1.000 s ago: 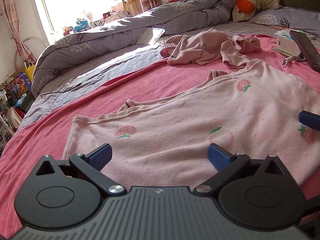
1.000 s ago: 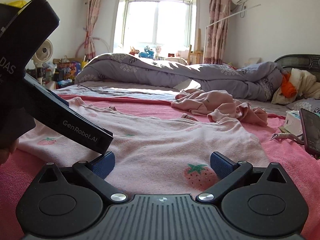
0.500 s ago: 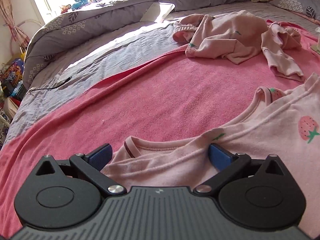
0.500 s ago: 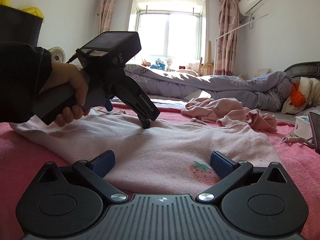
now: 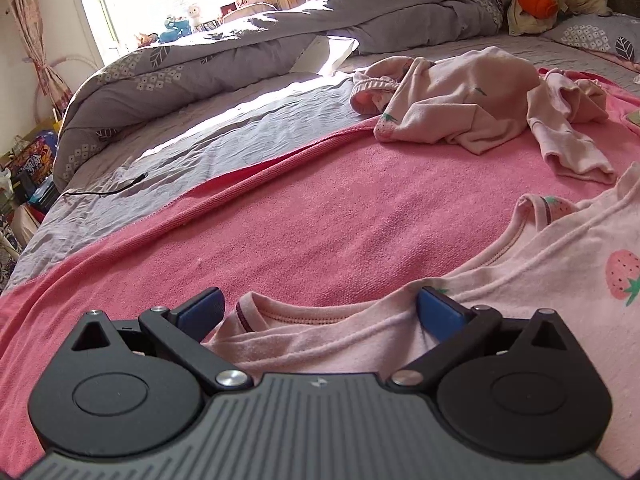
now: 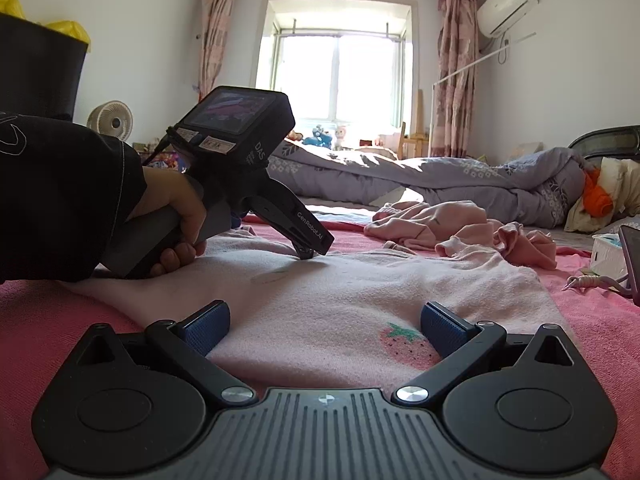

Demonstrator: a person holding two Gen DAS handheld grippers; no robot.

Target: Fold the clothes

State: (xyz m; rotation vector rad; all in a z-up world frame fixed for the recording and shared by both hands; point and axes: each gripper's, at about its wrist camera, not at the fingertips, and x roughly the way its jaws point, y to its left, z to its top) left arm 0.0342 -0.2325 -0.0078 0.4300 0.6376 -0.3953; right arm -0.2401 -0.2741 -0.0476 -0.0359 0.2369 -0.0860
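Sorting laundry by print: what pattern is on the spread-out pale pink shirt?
Red strawberries with green leaves on the pale pink cotton shirt; clearest in the right wrist view.

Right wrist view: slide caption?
Left gripper presses on the strawberry shirt; right gripper open at its hem.

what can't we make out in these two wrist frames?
- Shirt hem: both wrist views, hidden under each hand-held gripper body.
- Left hand-held gripper tips: right wrist view, too small to show contact with the fabric.
- Phone: right wrist view, cut by the edge.
- Crumpled garment: bunched, type unclear.
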